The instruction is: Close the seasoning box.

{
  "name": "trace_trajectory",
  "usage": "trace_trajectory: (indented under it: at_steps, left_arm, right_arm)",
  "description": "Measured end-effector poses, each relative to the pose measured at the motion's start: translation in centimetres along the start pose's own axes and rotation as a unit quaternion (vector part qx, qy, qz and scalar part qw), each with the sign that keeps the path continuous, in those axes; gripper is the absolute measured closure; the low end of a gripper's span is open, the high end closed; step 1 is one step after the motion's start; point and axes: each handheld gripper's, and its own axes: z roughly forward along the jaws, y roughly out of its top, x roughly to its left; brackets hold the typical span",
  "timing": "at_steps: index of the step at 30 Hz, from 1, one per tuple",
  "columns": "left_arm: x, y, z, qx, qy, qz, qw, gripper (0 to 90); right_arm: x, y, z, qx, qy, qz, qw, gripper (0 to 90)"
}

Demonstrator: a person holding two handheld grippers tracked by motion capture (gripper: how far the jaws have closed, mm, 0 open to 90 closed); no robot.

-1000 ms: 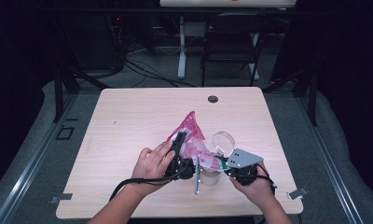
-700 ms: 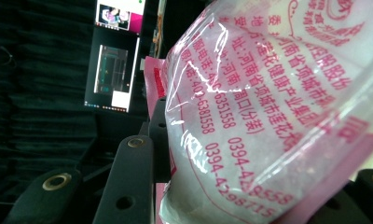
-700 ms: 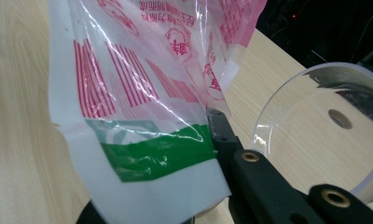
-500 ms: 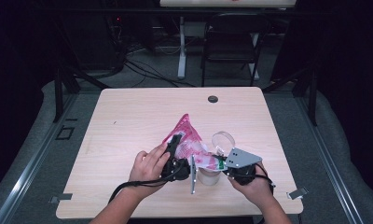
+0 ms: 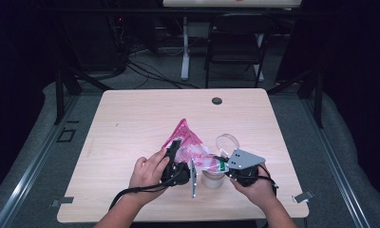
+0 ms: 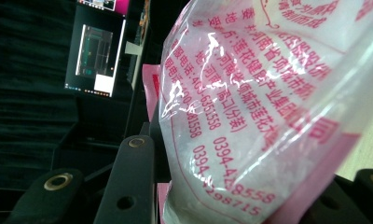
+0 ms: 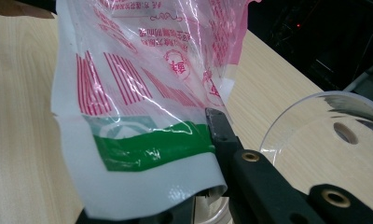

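Note:
A pink and clear plastic bag (image 5: 185, 137) with white grains inside and red print is held up between both grippers over the table's near middle. My left gripper (image 5: 177, 151) is shut on the bag's (image 6: 250, 116) full body, with one jaw on each side. My right gripper (image 5: 220, 164) is shut on the bag's (image 7: 142, 84) flat white and green edge. A small pale cup (image 5: 213, 180) stands just under that edge. A clear round lid (image 5: 227, 141) lies on the table behind the right gripper.
The wooden table (image 5: 131, 118) has a small black disc (image 5: 217, 100) near its far edge. A dark chair (image 5: 235, 42) and cables stand on the floor beyond. In the right gripper view, the clear lid (image 7: 324, 140) lies close on the right.
The left hand and the bag's top have shifted slightly left and toward the near edge. The right hand has stayed put.

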Motion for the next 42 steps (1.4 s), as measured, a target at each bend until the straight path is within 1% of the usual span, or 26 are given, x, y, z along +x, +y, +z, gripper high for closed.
trace_trajectory:
  at_steps: [6, 9, 11, 19, 25, 29, 36, 39, 42]
  left_arm:
    - [-0.1, -0.3, 0.0, 0.002, -0.006, -0.009, 0.9999, 66.6]
    - [-0.3, -0.5, 0.1, 0.005, -0.013, -0.018, 0.9997, 66.6]
    - [-0.4, -0.5, 0.1, 0.007, -0.016, -0.021, 0.9996, 66.6]
    - [-0.7, -0.7, 0.2, 0.005, -0.018, -0.033, 0.9993, 66.5]
    - [-0.8, -0.7, 0.3, 0.007, -0.024, -0.043, 0.9988, 66.6]
    - [-0.9, -0.8, 0.3, 0.007, -0.032, -0.057, 0.9978, 66.9]
    - [-1.0, -1.0, 0.4, 0.006, -0.039, -0.068, 0.9969, 67.2]
    - [-1.1, -1.1, 0.4, 0.008, -0.047, -0.080, 0.9956, 67.3]
    - [-1.1, -1.1, 0.5, 0.007, -0.048, -0.081, 0.9955, 67.3]
  right_arm:
    - [0.1, 0.2, 0.1, -0.004, 0.001, -0.002, 1.0000, 89.4]
    - [0.1, 0.3, 0.2, -0.002, 0.001, -0.004, 1.0000, 89.4]
    - [0.1, 0.3, 0.2, -0.002, 0.001, -0.004, 1.0000, 89.3]
    - [0.1, 0.3, 0.2, -0.003, 0.001, -0.004, 1.0000, 89.3]
    - [0.2, 0.3, 0.2, -0.002, 0.000, -0.005, 1.0000, 89.3]
    - [0.2, 0.3, 0.2, -0.002, -0.001, -0.006, 1.0000, 89.3]
    - [0.2, 0.4, 0.2, -0.001, 0.000, -0.008, 1.0000, 89.3]
    - [0.3, 0.4, 0.2, -0.001, 0.000, -0.008, 1.0000, 89.2]
    - [0.3, 0.4, 0.2, -0.002, -0.002, -0.008, 1.0000, 89.3]
